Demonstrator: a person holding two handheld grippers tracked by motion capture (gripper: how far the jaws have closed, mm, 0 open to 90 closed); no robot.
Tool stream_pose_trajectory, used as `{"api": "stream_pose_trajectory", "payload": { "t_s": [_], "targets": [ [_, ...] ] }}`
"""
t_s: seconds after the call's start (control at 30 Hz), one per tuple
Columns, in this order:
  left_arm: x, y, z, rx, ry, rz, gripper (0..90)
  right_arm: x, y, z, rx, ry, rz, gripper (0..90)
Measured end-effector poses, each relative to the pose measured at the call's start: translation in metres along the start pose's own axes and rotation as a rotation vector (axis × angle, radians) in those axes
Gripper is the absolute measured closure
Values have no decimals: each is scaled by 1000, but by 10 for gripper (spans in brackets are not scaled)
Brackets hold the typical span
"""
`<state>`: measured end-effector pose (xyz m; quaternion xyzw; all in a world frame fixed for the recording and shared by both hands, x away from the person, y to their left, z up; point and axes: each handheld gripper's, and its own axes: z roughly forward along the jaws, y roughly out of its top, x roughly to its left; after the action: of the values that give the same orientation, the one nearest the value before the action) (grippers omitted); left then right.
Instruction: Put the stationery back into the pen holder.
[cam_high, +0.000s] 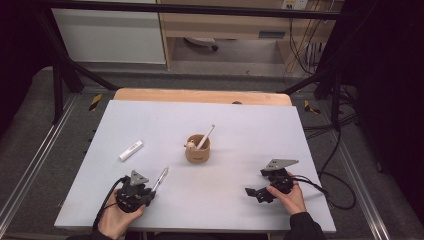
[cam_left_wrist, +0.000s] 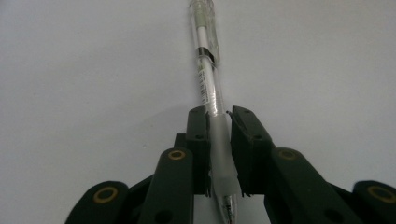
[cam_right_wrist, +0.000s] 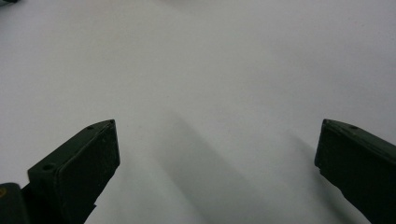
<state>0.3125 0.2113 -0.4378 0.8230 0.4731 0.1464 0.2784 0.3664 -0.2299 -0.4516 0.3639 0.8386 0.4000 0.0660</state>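
From the high view we see a pale grey table (cam_high: 240, 120) with the person's forearms coming in from the bottom edge. At the lower left, the left gripper (cam_high: 150, 192) sits low on the table in the person's left hand (cam_high: 116, 220), and a clear pen (cam_high: 161, 178) sticks out from its front, pointing up and slightly right toward the middle of the table. Near the centre stands a small brown cup (cam_high: 198, 150) with a white pen (cam_high: 206, 136) leaning out of it to the upper right. A white marker (cam_high: 131, 150) lies to the left of the cup, well apart from it and from the left gripper. At the lower right, the right gripper (cam_high: 256, 192) rests on the table in the right hand (cam_high: 292, 197), with bare surface in front of it.

In the left gripper view we look along the two black jaws, which stand narrow with the clear pen (cam_left_wrist: 212, 100) between them. The pads meet the pen's frosted grip section on both sides, so we take it as clamped. The pen's barrel runs straight away from us across the table (cam_left_wrist: 93, 70), lying on or just above it.

In the right gripper view we find the jaws standing wide apart, with nothing but grey table (cam_right_wrist: 210, 93) between them.
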Motion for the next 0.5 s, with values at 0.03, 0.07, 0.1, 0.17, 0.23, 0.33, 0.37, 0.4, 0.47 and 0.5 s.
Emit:
{"api": "stream_pose_trajectory", "payload": {
  "t_s": [0.03,0.07,0.1,0.17,0.23,0.33,0.37,0.4,0.47,0.5],
  "targets": [
    [-1,0,0,0,5,0,778,0,0,0,-1,0,0,6],
    [-1,0,0,0,7,-2,780,0,0,0,-3,1,-1,6],
    [-1,0,0,0,9,-4,781,0,0,0,-3,1,-1,6],
    [-1,0,0,0,15,-8,785,0,0,0,-3,1,-1,6],
    [-2,0,0,-2,20,-2,788,0,0,0,-3,1,-1,6],
    [-2,0,0,-3,15,-3,792,0,0,0,-3,2,-1,6],
    [-1,0,0,-3,10,-7,793,0,0,0,-3,2,-1,6],
    [0,-1,0,-3,4,-10,794,0,0,0,-3,2,-1,6],
    [2,-1,0,-7,-7,-10,795,0,0,0,-3,1,-2,6],
    [2,-1,-1,-8,-3,-6,796,0,0,0,-2,1,-1,6]
  ]
}}
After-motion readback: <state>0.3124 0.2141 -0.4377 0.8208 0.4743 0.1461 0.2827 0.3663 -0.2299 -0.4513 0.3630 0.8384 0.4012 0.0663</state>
